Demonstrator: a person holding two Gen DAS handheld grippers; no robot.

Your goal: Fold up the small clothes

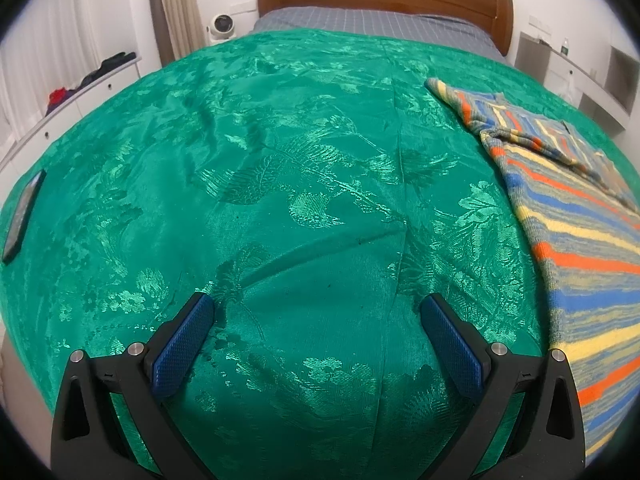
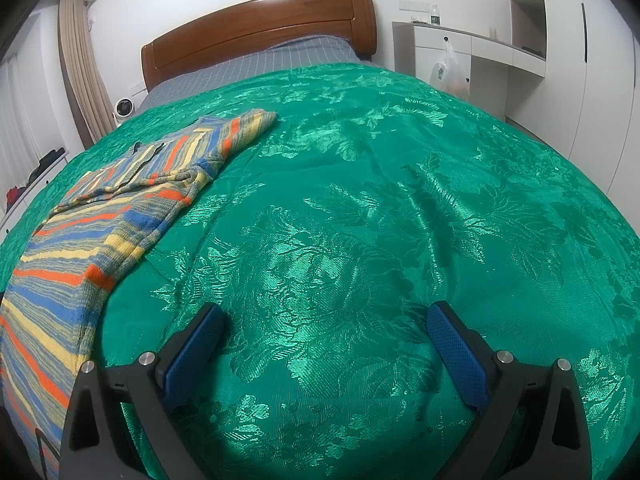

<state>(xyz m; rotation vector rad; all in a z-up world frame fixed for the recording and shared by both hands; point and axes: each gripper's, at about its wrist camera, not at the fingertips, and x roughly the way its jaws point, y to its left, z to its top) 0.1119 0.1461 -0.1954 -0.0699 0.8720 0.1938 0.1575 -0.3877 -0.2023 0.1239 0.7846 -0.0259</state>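
While both tools hang over the bed, this is how things lie.
Left gripper (image 1: pixel 316 312): spread wide, holding nothing, over bare green cover (image 1: pixel 280 160).
Right gripper (image 2: pixel 324 320): spread wide too, holding nothing, over green cover (image 2: pixel 400 200).
Striped sweater (image 1: pixel 568 208): flat on the cover, to the right of the left gripper, not touching it.
Same sweater (image 2: pixel 100 216): to the left of the right gripper, close to its left finger.
Sleeve: folded across the chest.
Phone (image 1: pixel 22 216): far left edge.

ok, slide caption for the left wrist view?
Open left gripper over green damask bedspread; striped knitted garment lies to its right.
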